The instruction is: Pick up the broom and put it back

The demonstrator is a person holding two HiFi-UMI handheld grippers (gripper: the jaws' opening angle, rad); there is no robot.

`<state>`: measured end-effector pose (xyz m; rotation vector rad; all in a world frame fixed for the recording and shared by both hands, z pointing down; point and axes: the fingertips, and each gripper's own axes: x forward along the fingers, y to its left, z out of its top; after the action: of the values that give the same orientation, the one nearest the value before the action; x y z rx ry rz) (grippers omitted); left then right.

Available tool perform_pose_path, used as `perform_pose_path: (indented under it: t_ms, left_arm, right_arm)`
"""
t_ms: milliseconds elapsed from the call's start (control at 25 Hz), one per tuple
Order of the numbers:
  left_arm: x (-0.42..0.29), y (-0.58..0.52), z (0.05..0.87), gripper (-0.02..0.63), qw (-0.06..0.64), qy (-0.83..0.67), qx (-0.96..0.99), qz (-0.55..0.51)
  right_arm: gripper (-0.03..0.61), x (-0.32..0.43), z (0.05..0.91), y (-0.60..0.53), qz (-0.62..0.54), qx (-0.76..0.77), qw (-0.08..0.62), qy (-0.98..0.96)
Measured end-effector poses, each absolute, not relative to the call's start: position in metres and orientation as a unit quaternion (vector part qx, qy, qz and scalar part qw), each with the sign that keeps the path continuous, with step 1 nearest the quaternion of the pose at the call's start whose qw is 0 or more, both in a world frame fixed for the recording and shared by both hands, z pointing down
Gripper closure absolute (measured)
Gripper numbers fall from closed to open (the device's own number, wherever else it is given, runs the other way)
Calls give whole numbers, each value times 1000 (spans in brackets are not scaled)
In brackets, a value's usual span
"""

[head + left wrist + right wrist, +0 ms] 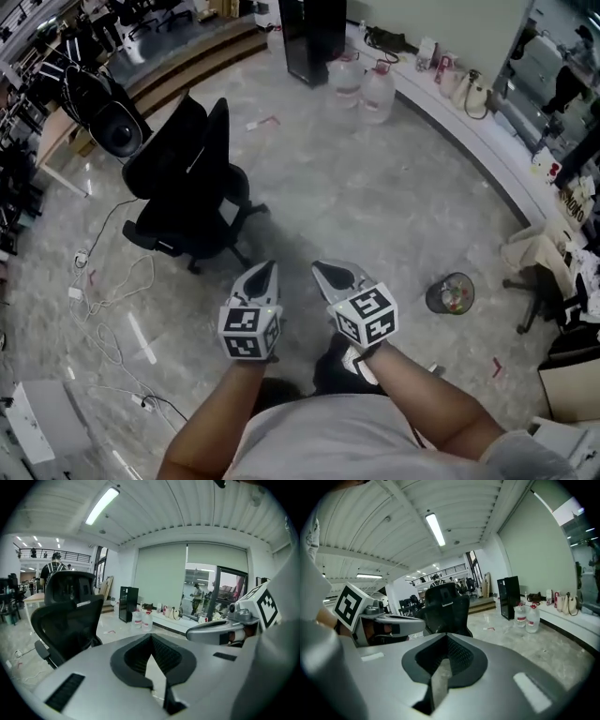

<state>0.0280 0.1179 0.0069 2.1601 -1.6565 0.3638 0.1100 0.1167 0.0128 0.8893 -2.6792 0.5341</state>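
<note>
the smooth grey left gripper [265, 274] and right gripper [325, 273] each press ribbed black pads [165, 654] together, seemingly on nothing, above a glossy marbled floor [375, 197] near a black mesh chair [187, 178].

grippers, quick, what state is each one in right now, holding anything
Left gripper: closed, holding nothing.
Right gripper: closed, holding nothing.
</note>
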Motion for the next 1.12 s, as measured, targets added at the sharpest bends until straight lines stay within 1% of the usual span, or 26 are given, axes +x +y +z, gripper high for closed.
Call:
perform_pose_path:
  t_ms: [160, 320, 480, 640, 760, 920, 1040, 1120]
  left_arm:
    - [15, 63, 54, 609, 230, -595, 756, 147]
    - [6, 33, 122, 609, 265, -575, 755, 173]
    - [5, 7, 198, 609, 296, -553, 755, 192]
    - [-9, -13, 284, 609, 319, -525, 759, 214]
    - [-18, -29, 365, 609, 328, -508, 763, 228]
    - [-16, -40, 472, 609, 348, -489, 765, 235]
    - [-13, -37, 545, 609, 367, -475, 763, 239]
    - [-11, -32, 591, 609, 376, -469, 761, 244]
  right_arm:
    - [575, 115, 69, 62, 219, 299, 164, -914]
    - [575, 100, 135, 30, 248, 286, 190, -906]
    - [574, 116, 223, -9, 273, 312, 222, -882]
    - [569, 139, 346, -36, 289, 338, 285, -849]
    - [561, 144, 453, -42, 295, 322, 340, -833]
    - [532, 155, 593, -24, 302, 284, 407, -814]
    - [524, 164, 693, -4, 313, 261, 459, -790]
    - [511, 166, 751, 4, 316, 245, 483, -779]
